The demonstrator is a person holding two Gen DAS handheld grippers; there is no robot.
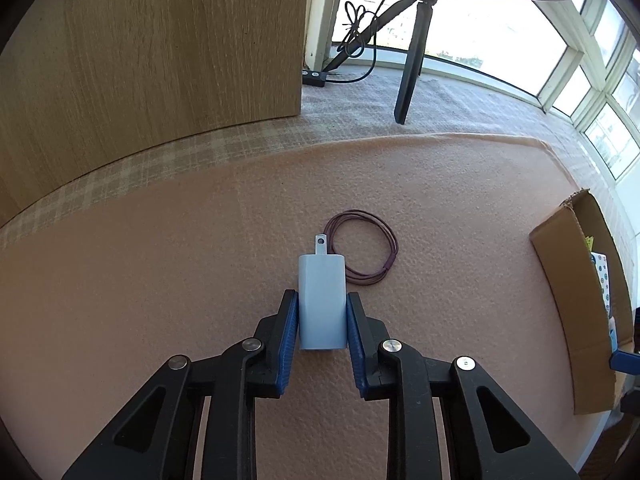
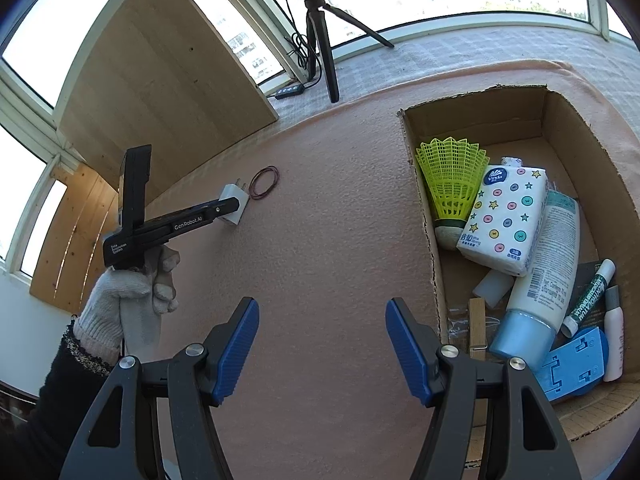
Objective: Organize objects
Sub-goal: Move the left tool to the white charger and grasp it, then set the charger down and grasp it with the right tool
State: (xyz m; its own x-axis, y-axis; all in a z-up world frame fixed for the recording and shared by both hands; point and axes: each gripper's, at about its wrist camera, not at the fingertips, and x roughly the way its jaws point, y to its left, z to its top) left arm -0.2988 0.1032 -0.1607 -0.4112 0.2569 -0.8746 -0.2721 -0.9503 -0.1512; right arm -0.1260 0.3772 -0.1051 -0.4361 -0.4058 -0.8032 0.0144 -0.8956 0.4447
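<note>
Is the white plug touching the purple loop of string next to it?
Cannot tell. In the left wrist view the white plug hides the near edge of the purple loop, so no gap or contact shows. In the right wrist view both are too small.

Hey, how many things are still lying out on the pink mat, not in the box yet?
2. A white charger sits between the left claw's pads, and a coiled purple cord lies just beyond it, to its right. More could be outside both views.
</note>
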